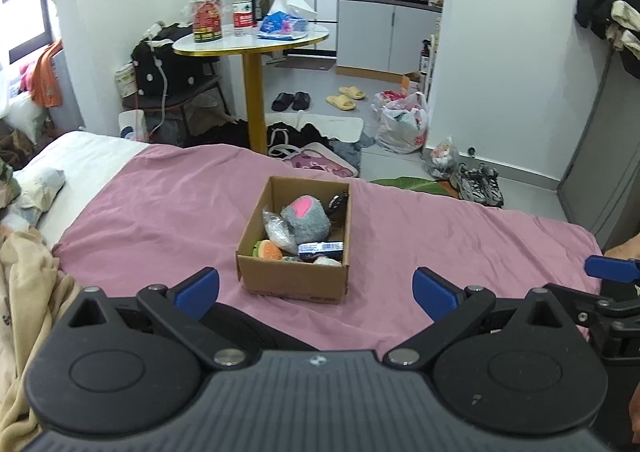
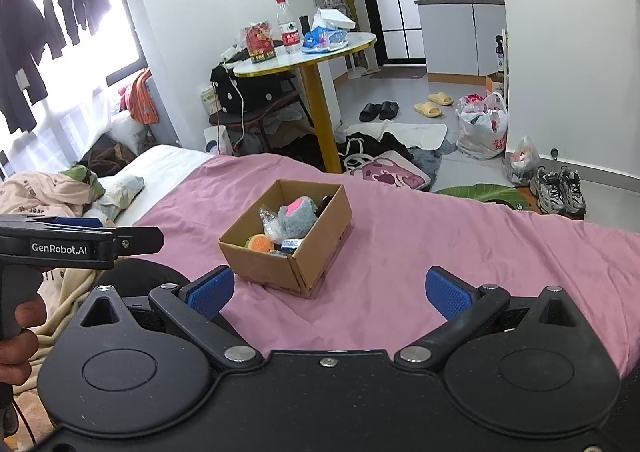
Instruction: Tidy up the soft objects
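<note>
An open cardboard box (image 1: 294, 276) (image 2: 264, 262) sits on the pink bedsheet (image 1: 160, 212) (image 2: 440, 236). Inside lie a grey plush with a pink patch (image 1: 307, 217) (image 2: 295, 217), an orange soft toy (image 1: 269, 251) (image 2: 260, 243), a crinkled clear bag (image 1: 276, 230) (image 2: 270, 226) and a dark blue packet (image 1: 321, 248) (image 2: 291, 244). My left gripper (image 1: 316, 294) is open just short of the box, empty. My right gripper (image 2: 330, 292) is open too, nearer than the box and to its right, holding nothing. The left gripper's body appears in the right wrist view at the left edge, held by a hand (image 2: 18, 332).
A beige blanket (image 1: 24, 292) is piled at the bed's left. Beyond the bed stand a round table with a yellow leg (image 1: 254, 40) (image 2: 308, 52), a dark chair (image 1: 176, 92), slippers (image 1: 346, 97), plastic bags (image 1: 404, 122) and sneakers (image 1: 478, 182) on the floor.
</note>
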Action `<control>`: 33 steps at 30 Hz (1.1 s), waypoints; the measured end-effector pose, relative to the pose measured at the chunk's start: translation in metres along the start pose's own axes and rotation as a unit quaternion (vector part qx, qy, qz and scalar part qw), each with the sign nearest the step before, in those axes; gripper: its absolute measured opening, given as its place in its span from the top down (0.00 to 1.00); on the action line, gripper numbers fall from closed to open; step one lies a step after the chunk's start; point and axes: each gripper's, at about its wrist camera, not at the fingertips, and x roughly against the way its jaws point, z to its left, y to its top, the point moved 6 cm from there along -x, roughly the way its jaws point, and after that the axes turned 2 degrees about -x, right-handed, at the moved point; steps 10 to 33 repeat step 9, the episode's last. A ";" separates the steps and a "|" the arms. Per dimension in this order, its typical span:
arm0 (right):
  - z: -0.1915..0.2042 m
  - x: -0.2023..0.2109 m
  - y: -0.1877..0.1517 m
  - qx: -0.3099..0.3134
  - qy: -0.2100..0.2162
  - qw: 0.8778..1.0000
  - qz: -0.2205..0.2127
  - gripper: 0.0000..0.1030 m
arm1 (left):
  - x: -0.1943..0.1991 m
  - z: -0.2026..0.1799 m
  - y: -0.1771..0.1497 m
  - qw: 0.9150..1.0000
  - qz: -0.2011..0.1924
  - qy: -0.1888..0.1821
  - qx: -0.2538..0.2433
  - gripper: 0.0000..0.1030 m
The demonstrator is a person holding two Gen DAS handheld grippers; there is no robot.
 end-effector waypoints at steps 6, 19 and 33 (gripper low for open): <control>0.002 -0.022 -0.002 -0.008 -0.018 1.000 0.018 0.00 | -0.018 0.005 -0.005 1.000 0.006 -0.005 -0.001 0.01; 0.003 -0.035 -0.003 -0.019 -0.025 0.999 0.023 0.00 | -0.026 0.012 -0.006 1.000 0.004 -0.003 -0.005 0.01; 0.003 -0.035 -0.003 -0.019 -0.025 0.999 0.023 0.00 | -0.026 0.012 -0.006 1.000 0.004 -0.003 -0.005 0.01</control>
